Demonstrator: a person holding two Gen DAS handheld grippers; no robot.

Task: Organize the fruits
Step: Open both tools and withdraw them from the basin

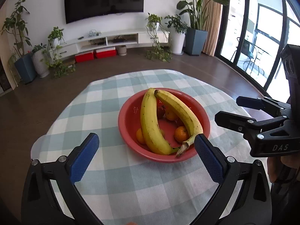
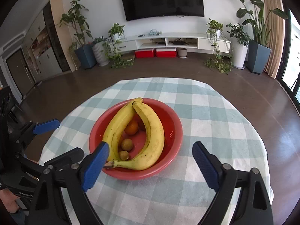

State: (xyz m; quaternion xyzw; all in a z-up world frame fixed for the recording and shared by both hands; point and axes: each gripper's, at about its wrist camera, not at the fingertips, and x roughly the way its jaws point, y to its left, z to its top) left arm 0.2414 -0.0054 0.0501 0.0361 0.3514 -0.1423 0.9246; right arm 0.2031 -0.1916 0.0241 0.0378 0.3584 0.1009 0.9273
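Observation:
A red bowl (image 1: pixel 129 116) sits in the middle of a round table under a blue-and-white checked cloth (image 1: pixel 150 187). Two yellow bananas (image 1: pixel 150 123) (image 1: pixel 180 110) lie across it, over small oranges (image 1: pixel 181 134) and a dark red fruit (image 1: pixel 160 111). My left gripper (image 1: pixel 146 140) is open just short of the bowl's near rim, nothing between its blue pads. My right gripper (image 1: pixel 228 108) hangs open at the bowl's right. In the right wrist view, the bowl (image 2: pixel 174 131), bananas (image 2: pixel 153 136), an orange (image 2: pixel 131 127) and two small brown fruits (image 2: pixel 127 144) show beyond my open, unladen right gripper (image 2: pixel 151 147).
The table's edge curves round on all sides, with dark floor (image 2: pixel 225 71) beyond. Against the far wall are a white TV bench (image 2: pixel 178 41), red boxes (image 2: pixel 155 53) and potted plants (image 2: pixel 258 56). Glass doors (image 1: pixel 262 46) are at the right.

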